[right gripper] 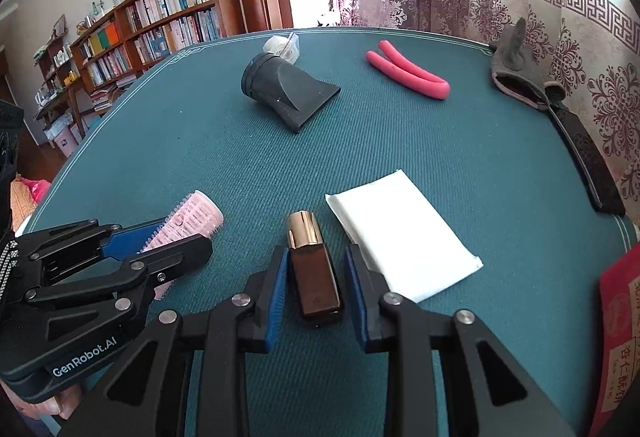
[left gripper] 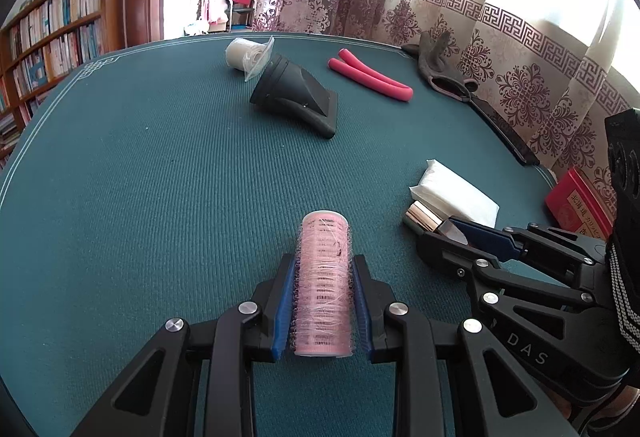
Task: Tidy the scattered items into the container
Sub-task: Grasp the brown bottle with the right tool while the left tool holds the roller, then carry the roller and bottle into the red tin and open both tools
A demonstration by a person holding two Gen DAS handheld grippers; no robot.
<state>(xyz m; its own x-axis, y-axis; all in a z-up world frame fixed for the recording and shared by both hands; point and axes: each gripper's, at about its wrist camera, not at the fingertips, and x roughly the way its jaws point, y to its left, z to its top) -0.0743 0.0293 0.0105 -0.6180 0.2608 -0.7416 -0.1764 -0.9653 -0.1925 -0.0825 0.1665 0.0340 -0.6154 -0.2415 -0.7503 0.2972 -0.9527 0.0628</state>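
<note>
Roller point(left gripper: 322, 285), pink, sat lengthwise in the left gripper point(left gripper: 323, 265), both blue pads pressed into its bristled flanks. The jaws were narrow, gripping across the width, probably because the bristles bite the pads there and the smooth ends would slip. It was low over the table point(left gripper: 120, 177), far end at 12 o'clock.

Bottle point(right gripper: 316, 277), brown with a gold cap, lay flat between the pads of the right gripper point(right gripper: 316, 253), cap at 12 o'clock. The jaws were drawn in to the flat sides; I took this as a grip just made, with the bottle not yet lifted. The flat sides give parallel faces, which likely explains the approach along its length. From this view the left gripper and roller were at 9 o'clock, close alongside.

Tissue pack point(right gripper: 400, 237) lay just beside the bottle at 2 o'clock, its near corner by the right finger. It could be nudged on the lift.

Red box point(right gripper: 616, 317) sat at 3 o'clock, at the table edge. It may be the container, but I could not tell: no opening showed.

Farther out, still loose: nozzle point(right gripper: 284, 93) at 12 o'clock, a wrapped white roll point(right gripper: 282, 45) touching its far end, foam rod point(right gripper: 408, 77) at 1 o'clock, and glove point(right gripper: 516, 65) with comb point(right gripper: 588, 157) along the curtain side.

Judgement: two items in hand, most still to collect.
</note>
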